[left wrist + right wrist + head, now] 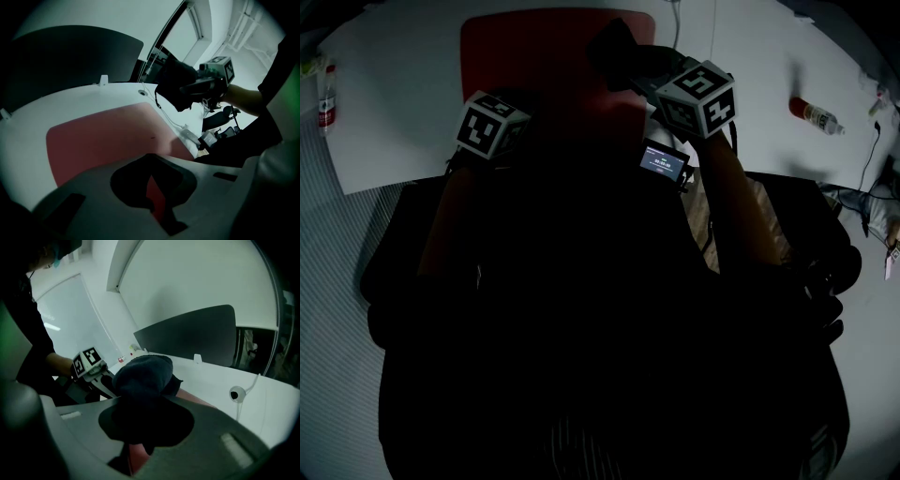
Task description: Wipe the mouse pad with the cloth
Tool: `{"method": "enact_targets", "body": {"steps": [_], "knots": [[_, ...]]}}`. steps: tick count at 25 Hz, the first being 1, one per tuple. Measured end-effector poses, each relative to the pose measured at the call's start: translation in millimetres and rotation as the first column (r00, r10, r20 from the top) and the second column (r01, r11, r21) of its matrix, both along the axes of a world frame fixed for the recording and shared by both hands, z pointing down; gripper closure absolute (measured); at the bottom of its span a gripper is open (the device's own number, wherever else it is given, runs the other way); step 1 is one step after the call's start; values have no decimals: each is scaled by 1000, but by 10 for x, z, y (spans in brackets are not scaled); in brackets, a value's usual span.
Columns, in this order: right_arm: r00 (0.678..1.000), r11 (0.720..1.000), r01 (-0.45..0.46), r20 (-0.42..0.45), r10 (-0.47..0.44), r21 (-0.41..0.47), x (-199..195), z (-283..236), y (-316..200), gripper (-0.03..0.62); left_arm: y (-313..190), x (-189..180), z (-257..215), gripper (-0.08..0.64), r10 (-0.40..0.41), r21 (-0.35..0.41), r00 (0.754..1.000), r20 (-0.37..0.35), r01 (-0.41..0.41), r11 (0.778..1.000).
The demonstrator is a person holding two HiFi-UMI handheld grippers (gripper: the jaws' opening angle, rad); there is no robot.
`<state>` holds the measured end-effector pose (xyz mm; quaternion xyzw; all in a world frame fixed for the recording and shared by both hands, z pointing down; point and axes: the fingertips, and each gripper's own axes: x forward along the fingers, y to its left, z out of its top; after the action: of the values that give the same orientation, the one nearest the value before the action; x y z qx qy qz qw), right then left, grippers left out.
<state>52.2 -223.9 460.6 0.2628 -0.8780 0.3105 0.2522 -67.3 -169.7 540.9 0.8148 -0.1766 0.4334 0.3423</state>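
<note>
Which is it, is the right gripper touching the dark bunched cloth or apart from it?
Touching. The right gripper view shows the dark bunched cloth clamped between the right gripper's jaws, bulging out past them.

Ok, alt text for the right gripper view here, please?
The right gripper is shut on a bunched dark blue cloth, held over a red mouse pad on a white table. The left gripper with its marker cube shows at left, a dark panel behind.
</note>
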Motion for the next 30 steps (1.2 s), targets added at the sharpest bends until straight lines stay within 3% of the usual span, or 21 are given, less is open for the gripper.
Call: {"method": "enact_targets", "body": {"steps": [3,8,14,18,20,25,30], "knots": [[994,999,50,-100,-48,9,5,355,38,522,2,73,68,555,-9,-39,1000,-27,8,999],[957,988,143,-245,-155,-66,6,974,190,522,-26,52,219,555,-25,-50,1000,-7,25,998],[867,957,242,-408,-286,-158,78,1594,438,522,-54,26,421,555,5,-38,999,36,-3,999],[800,932,337,-482,-358,-133,42,1694,521,522,-114,7,549,555,41,-21,994,97,-39,999],[798,930,347,-483,-361,-122,26,1707,522,522,-162,-43,647,556,42,-5,990,134,-42,999],[854,951,276,-417,-310,-141,30,1683,490,522,-160,-103,925,555,22,-23,983,180,-18,1000],[846,942,289,-415,-335,-172,7,1690,502,522,-147,-118,1010,555,29,40,979,204,-38,998]]}}
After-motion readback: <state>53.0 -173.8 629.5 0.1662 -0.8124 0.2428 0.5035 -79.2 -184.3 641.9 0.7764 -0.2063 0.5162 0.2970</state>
